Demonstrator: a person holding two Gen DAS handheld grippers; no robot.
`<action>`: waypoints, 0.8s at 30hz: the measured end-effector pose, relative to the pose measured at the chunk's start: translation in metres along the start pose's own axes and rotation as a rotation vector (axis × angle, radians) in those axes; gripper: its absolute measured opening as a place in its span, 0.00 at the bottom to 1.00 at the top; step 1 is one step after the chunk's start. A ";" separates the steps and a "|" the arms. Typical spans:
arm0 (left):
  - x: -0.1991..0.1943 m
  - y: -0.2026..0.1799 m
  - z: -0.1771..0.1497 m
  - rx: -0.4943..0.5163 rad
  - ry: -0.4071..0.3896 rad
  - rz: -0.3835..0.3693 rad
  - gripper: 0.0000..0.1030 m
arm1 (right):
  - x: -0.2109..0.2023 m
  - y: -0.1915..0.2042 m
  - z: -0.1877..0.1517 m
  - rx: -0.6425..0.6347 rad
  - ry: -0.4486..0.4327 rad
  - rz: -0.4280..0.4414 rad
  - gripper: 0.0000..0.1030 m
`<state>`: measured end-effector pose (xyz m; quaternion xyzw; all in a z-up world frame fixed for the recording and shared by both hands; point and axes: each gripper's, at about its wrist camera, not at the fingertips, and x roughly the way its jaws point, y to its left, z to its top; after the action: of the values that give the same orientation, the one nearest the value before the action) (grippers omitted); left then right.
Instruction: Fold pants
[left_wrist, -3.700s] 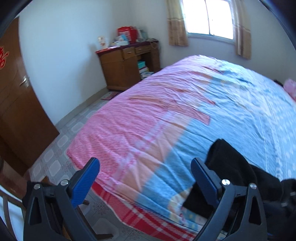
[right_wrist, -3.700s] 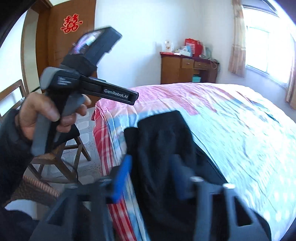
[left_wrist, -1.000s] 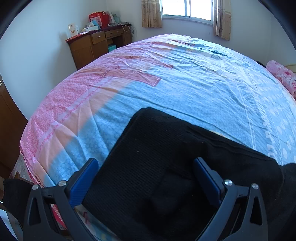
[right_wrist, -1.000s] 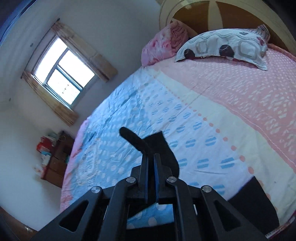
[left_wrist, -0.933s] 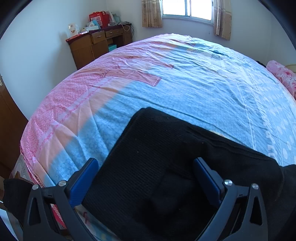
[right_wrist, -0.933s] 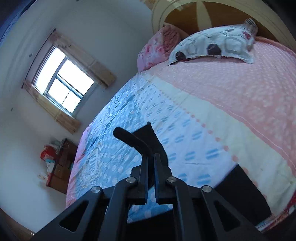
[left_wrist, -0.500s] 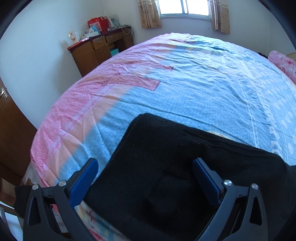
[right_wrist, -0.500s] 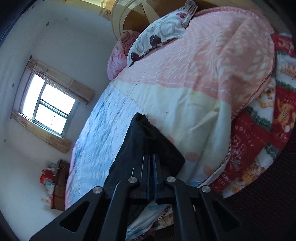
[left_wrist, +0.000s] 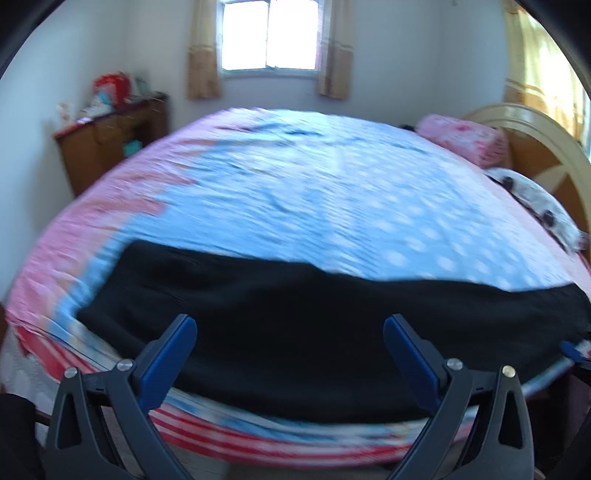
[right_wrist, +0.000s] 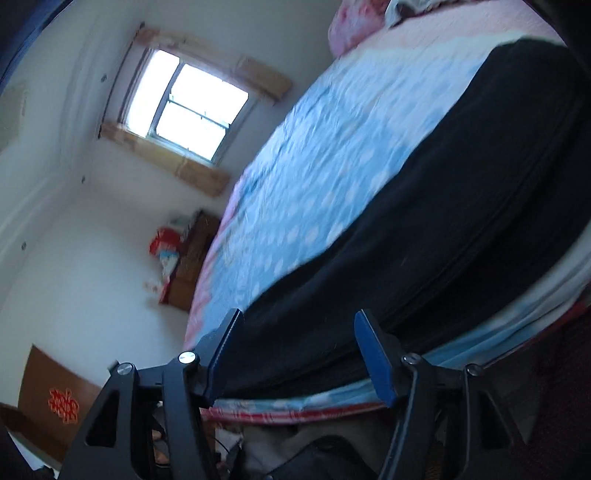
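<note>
One wide bed (left_wrist: 332, 192) with a blue, white-dotted sheet edged in pink fills both views. One pair of black knit pants (left_wrist: 303, 325) lies flat in a long band along the bed's near edge. One sunlit window (left_wrist: 269, 35) has two beige curtains. One brown wooden desk (left_wrist: 107, 147) stands in the corner, cluttered on top. Two pillows lie by the cream headboard: one pink floral (left_wrist: 465, 136), one white patterned (left_wrist: 535, 199). The left gripper (left_wrist: 288, 347) hovers above the pants, blue jaws spread wide, holding nothing. The right gripper (right_wrist: 299, 347) has jaws opening, the pants' edge showing between them, pads off the cloth
</note>
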<state>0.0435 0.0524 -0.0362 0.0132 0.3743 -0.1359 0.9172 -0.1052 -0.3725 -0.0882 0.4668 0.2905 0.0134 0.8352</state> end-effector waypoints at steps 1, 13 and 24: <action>0.002 -0.006 -0.003 0.013 0.011 -0.016 1.00 | 0.007 0.001 -0.003 -0.009 0.026 -0.016 0.62; 0.023 -0.063 -0.033 0.122 0.107 -0.091 1.00 | 0.017 -0.035 -0.015 0.090 0.048 -0.123 0.61; 0.020 -0.078 -0.038 0.157 0.111 -0.114 1.00 | 0.037 -0.026 -0.015 0.017 0.012 -0.115 0.24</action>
<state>0.0111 -0.0224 -0.0717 0.0713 0.4130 -0.2160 0.8818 -0.0882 -0.3645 -0.1326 0.4562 0.3218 -0.0343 0.8289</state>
